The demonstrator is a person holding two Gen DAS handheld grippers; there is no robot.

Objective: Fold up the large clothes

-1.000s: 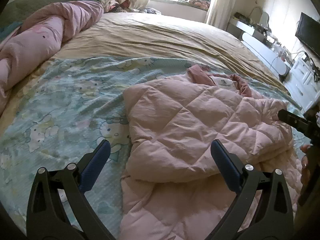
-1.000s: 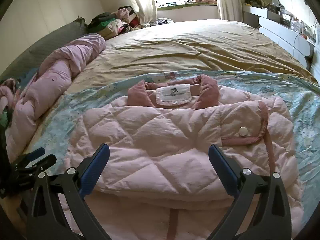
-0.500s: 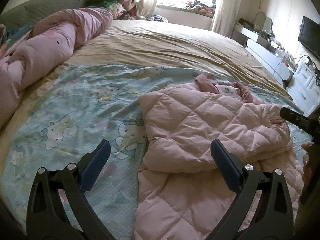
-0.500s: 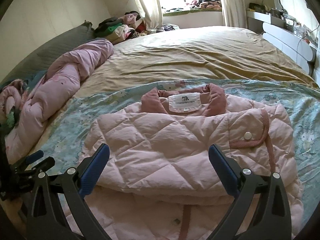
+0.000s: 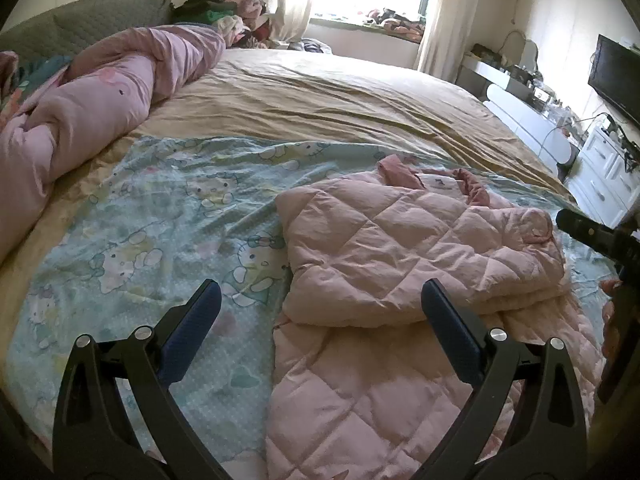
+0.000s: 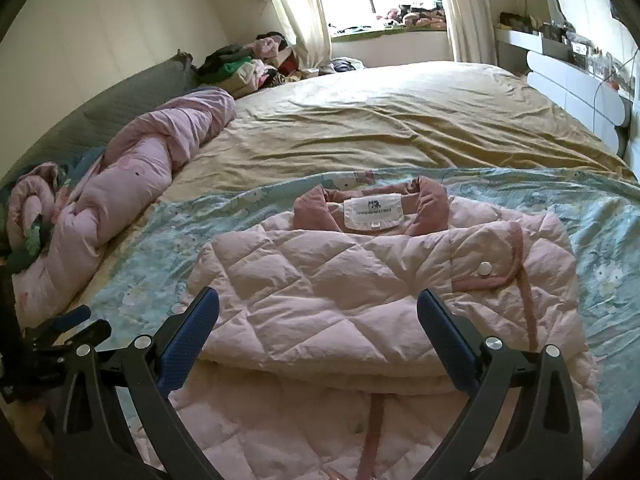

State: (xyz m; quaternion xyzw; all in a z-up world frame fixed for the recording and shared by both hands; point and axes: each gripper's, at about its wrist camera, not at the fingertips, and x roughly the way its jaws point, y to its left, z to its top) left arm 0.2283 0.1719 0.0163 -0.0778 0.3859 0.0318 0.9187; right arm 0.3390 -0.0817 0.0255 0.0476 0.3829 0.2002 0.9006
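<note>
A pale pink quilted jacket (image 5: 400, 248) (image 6: 340, 288) lies on the bed, its lower half folded up over the upper half. A darker pink collar (image 6: 430, 204) and a white label (image 6: 374, 208) show at the far end. My left gripper (image 5: 320, 312) hangs open above the jacket's left edge, holding nothing. Over the jacket's near fold my right gripper (image 6: 318, 316) stands open and empty too. The right gripper's black tip (image 5: 588, 232) shows at the right edge of the left wrist view. The left gripper's tip (image 6: 72, 328) shows low on the left in the right wrist view.
The jacket rests on a blue cartoon-print sheet (image 5: 152, 220) over a tan bedspread (image 6: 400, 120). A rolled pink duvet (image 5: 92, 108) (image 6: 132, 184) lies along the left. Piled clothes (image 6: 248, 64) sit by the window; white drawers (image 5: 600, 176) stand on the right.
Both grippers have drawn back and risen from the jacket, so it looks smaller and farther. The jacket lies still in its folded shape. Both stay open.
</note>
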